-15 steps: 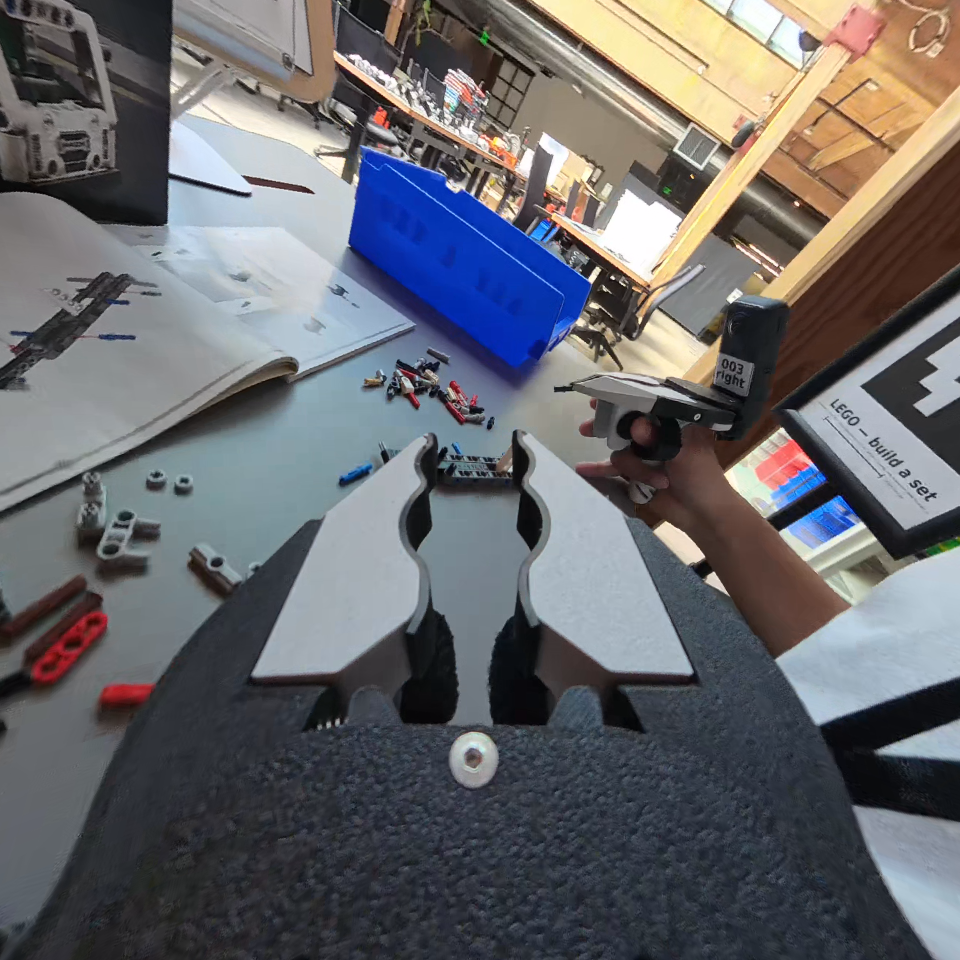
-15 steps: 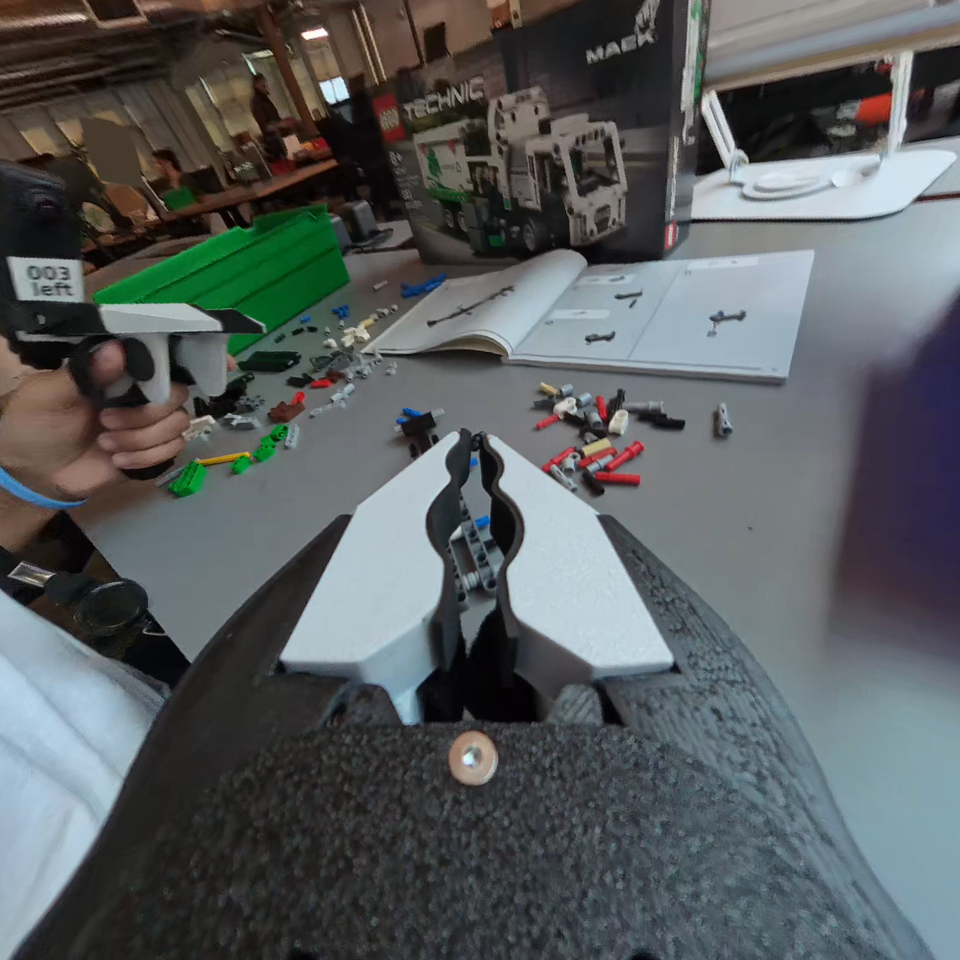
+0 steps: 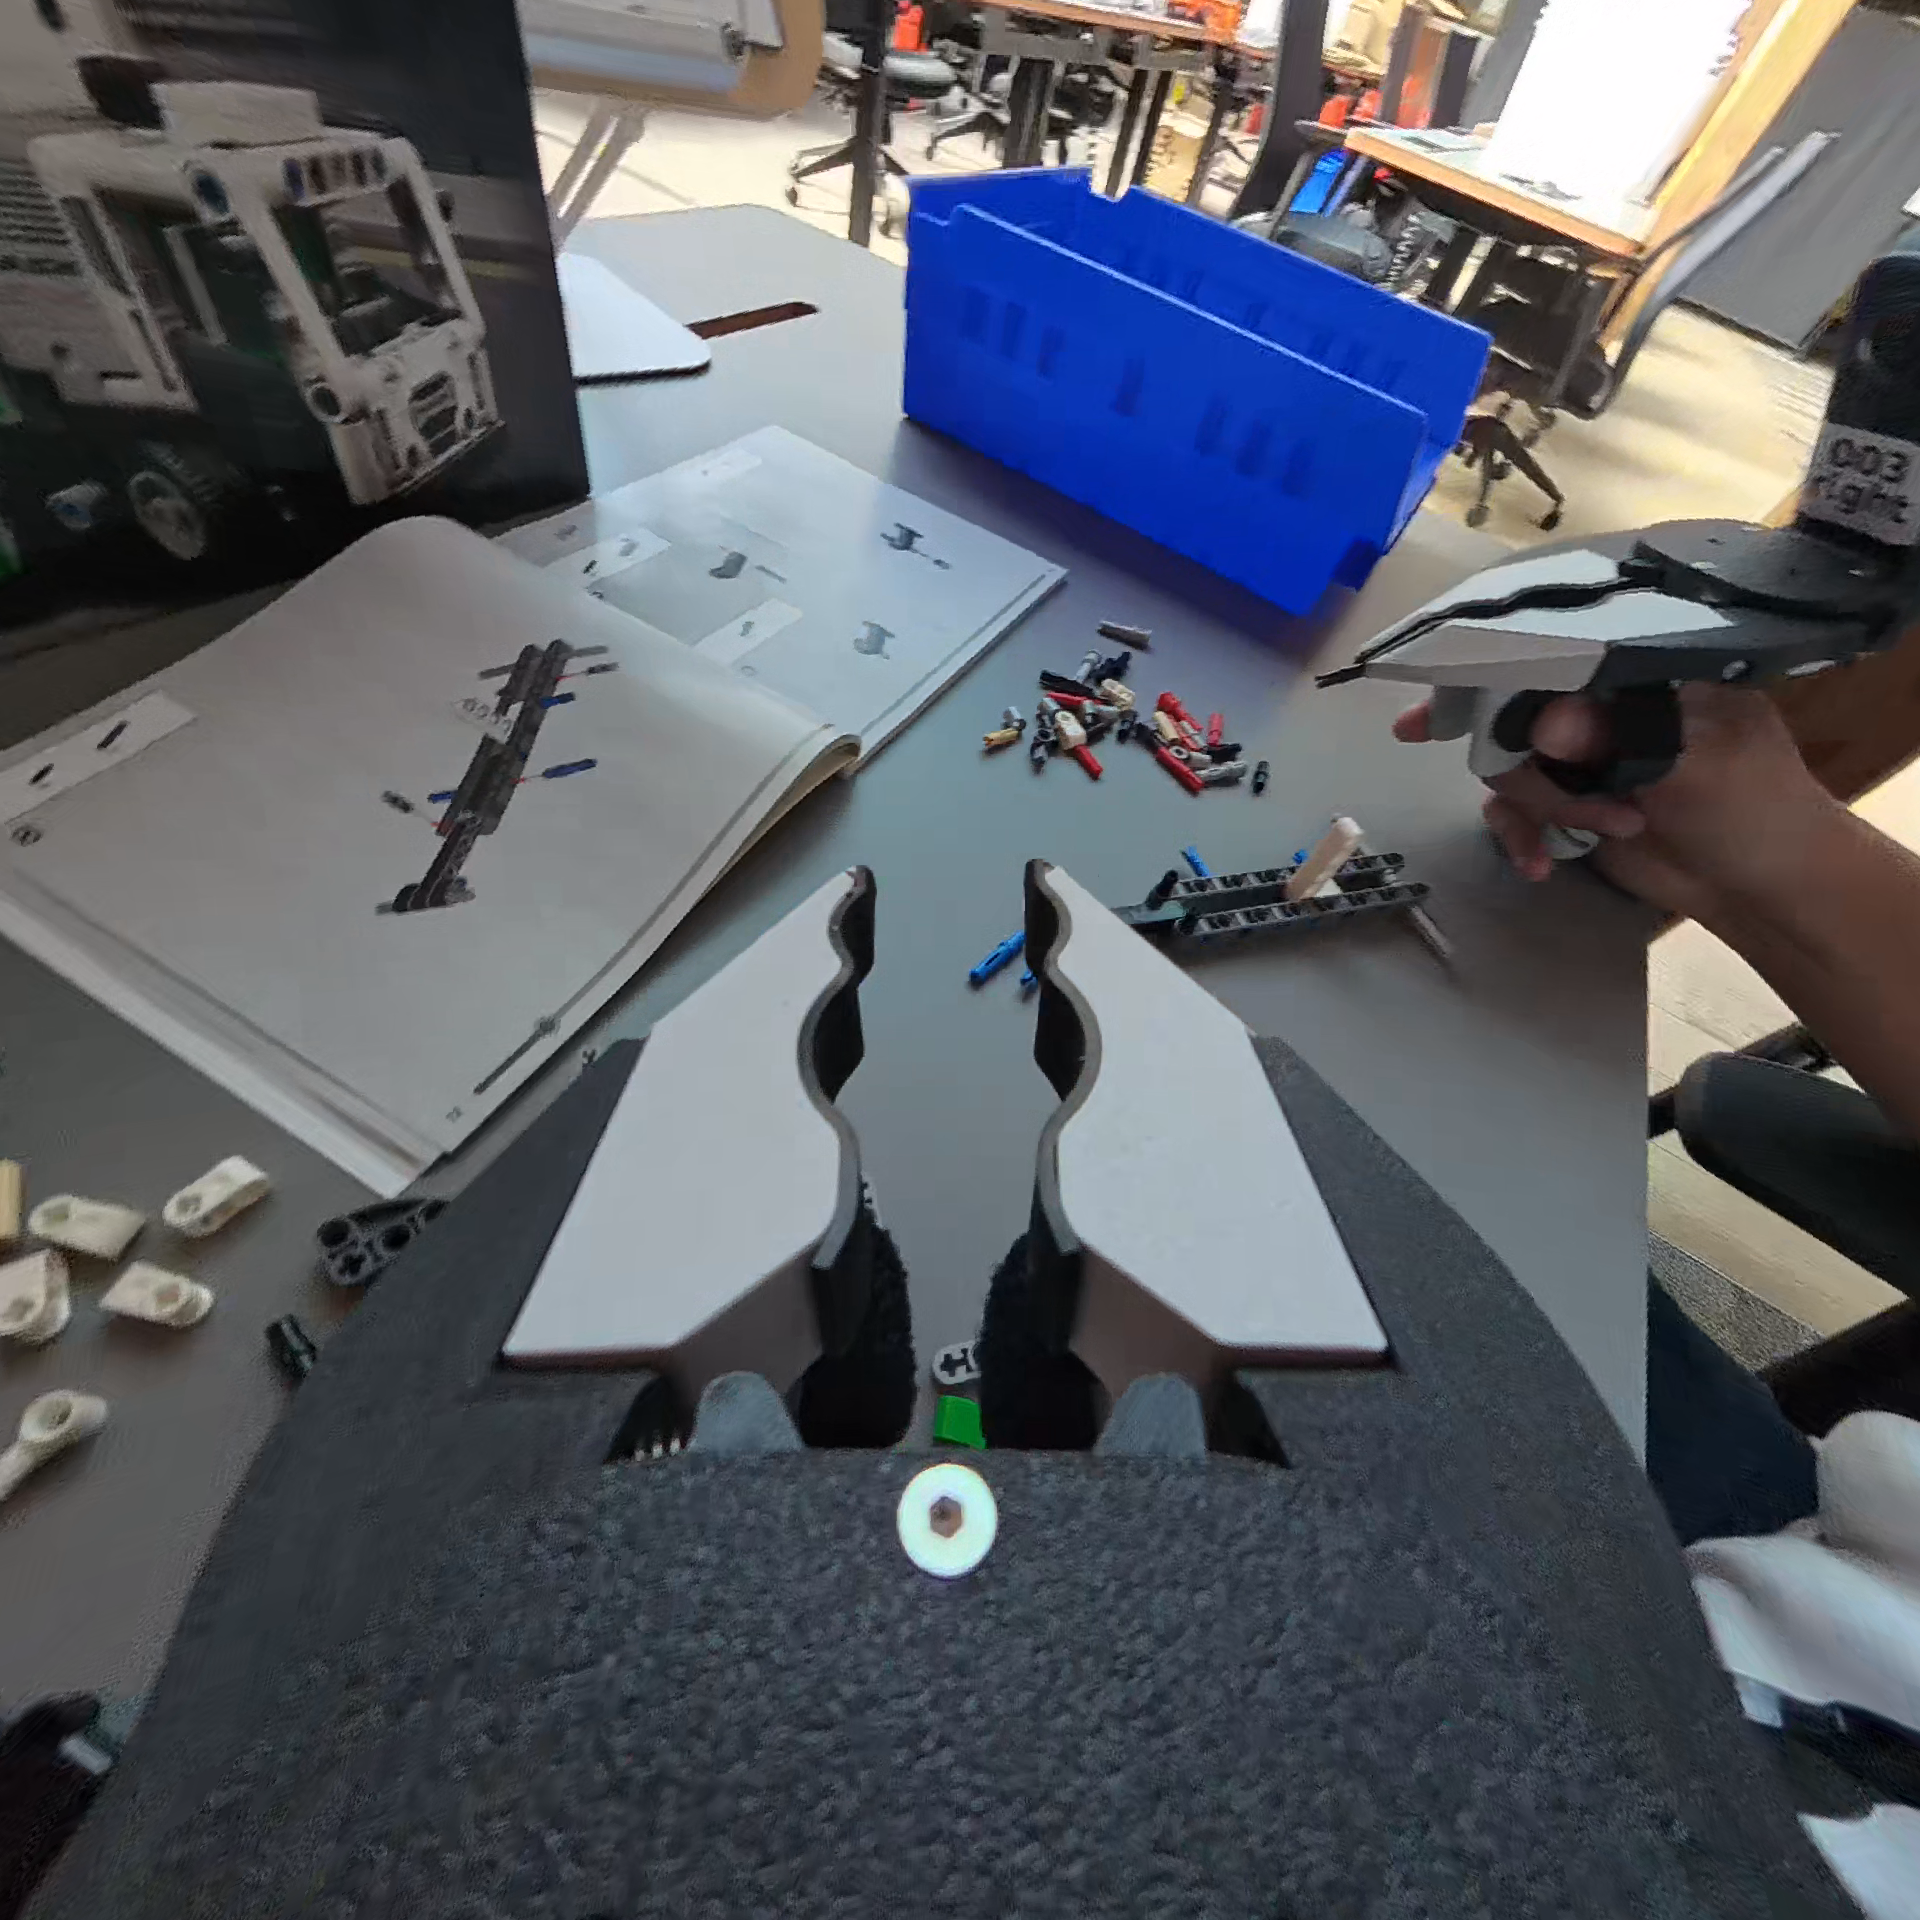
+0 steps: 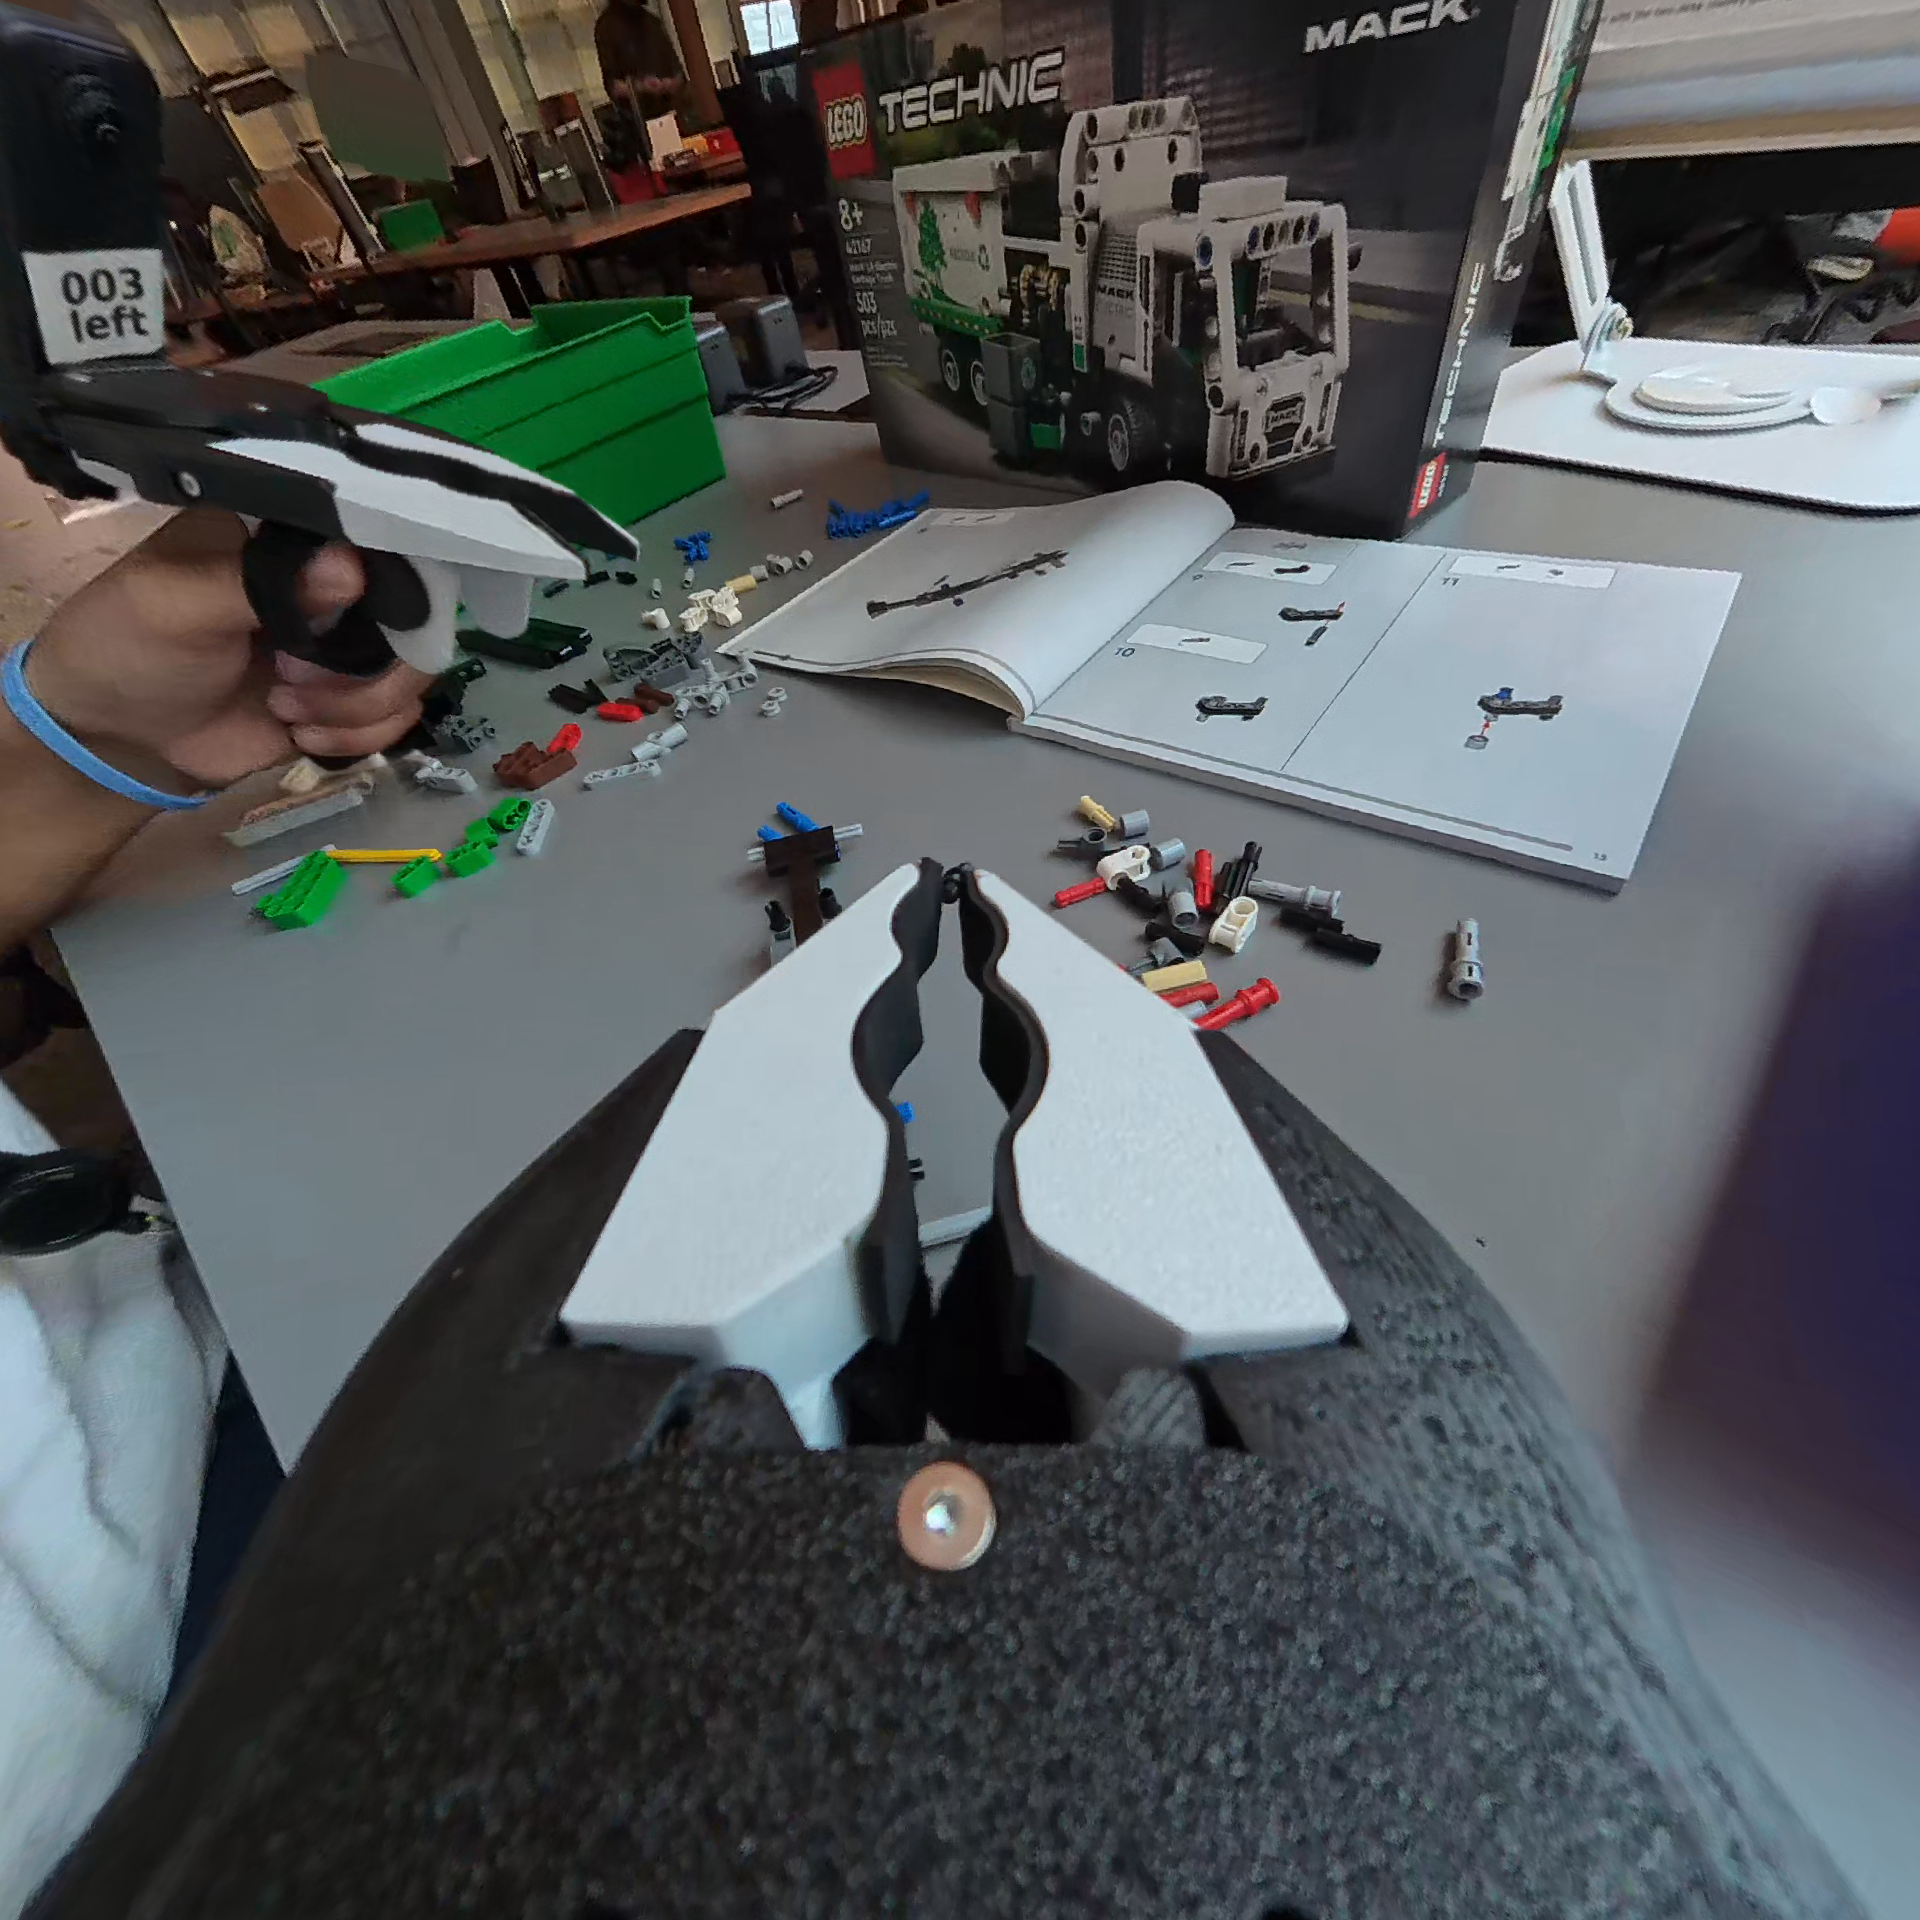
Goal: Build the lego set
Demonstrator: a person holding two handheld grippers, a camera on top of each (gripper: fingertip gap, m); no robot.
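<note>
The dark grey beam assembly [image 3: 1278,896] with a tan piece and blue pins lies on the grey table [image 3: 1403,1091], right of my left gripper [image 3: 948,881]. That gripper is open and empty, with a loose blue pin [image 3: 995,956] beside its right fingertip. My right gripper [image 4: 945,875] is shut, tips almost touching; a small dark bit shows between them and I cannot tell what it is. It hovers over the near end of the assembly [image 4: 800,868]. In the left wrist view the right gripper [image 3: 1335,677] is above the assembly. The left gripper [image 4: 611,542] shows far left.
A pile of small pins [image 3: 1127,722] lies past the assembly. The open instruction booklet [image 3: 468,810], the set's box [image 3: 260,312] and a blue bin [image 3: 1174,364] stand behind. A green bin [image 4: 561,395] and loose green parts [image 4: 312,883] lie to the left. White parts [image 3: 104,1247] lie near left. The tips of one gripper are about 20 centimetres away from the tips of the other.
My left gripper has pulled back and left, still open; the assembly, before between its fingertips, now lies to its right. My right gripper has lifted off the assembly, still shut.
</note>
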